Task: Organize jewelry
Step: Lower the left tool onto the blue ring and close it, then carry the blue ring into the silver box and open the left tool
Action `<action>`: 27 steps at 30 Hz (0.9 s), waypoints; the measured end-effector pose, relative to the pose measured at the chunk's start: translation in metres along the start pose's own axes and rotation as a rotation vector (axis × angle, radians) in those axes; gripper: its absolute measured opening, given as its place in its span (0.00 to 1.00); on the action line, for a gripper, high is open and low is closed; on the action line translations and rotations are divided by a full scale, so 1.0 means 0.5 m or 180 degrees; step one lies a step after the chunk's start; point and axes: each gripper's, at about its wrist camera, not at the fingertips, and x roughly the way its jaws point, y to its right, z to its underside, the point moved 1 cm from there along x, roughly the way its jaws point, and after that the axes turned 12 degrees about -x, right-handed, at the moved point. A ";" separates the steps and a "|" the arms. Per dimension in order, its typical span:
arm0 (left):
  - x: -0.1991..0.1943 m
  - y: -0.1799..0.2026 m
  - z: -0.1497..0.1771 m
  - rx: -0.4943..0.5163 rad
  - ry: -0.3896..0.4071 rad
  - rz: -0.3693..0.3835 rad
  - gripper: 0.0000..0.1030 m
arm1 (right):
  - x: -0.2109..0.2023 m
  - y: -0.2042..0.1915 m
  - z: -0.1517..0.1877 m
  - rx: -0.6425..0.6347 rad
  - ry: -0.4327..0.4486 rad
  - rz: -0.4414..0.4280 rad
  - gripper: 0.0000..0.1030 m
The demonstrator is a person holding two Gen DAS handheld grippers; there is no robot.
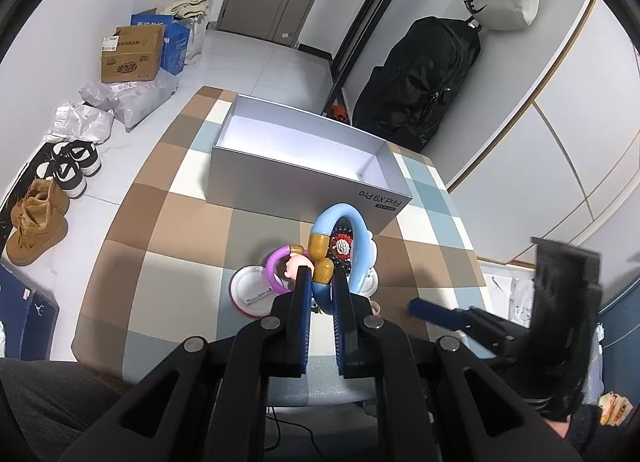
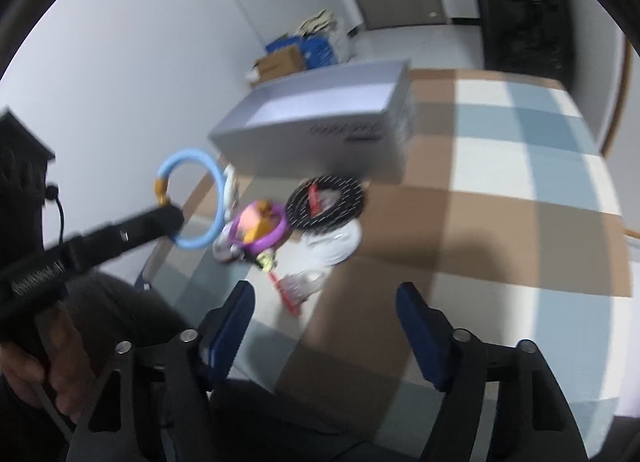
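Gripping the blue bangle (image 1: 352,238) near its gold clasp, the left gripper (image 1: 322,282) is clamped tight and holds the ring clear of the checked table (image 1: 168,222), presumably for transfer to the open grey box (image 1: 280,178) just beyond. The purple bangle (image 1: 272,270) lies left of the fingers.

Right wrist view, blurred: the right gripper (image 2: 325,326) stands apart-jawed, nothing between them. The black ring (image 2: 326,200) and remaining pieces lie ahead, near the box (image 2: 320,130).
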 end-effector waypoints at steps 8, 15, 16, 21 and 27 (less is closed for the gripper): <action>0.000 -0.009 -0.007 -0.0052 -0.0026 0.0022 0.05 | 0.028 -0.049 -0.001 -0.0240 -0.0059 0.0180 0.40; -0.003 -0.006 -0.010 -0.0040 0.0002 0.0039 0.05 | 0.034 -0.059 -0.004 -0.0362 -0.0075 0.0285 0.28; -0.004 -0.007 -0.011 -0.0043 0.0005 0.0043 0.05 | 0.032 -0.059 -0.003 -0.0360 -0.0057 0.0287 0.28; -0.007 -0.007 -0.016 -0.0059 0.0030 0.0059 0.05 | 0.014 -0.051 -0.011 -0.0281 0.0041 0.0267 0.28; -0.015 -0.001 -0.031 -0.0067 0.0102 0.0073 0.05 | -0.027 -0.047 -0.030 -0.0195 0.0232 0.0211 0.28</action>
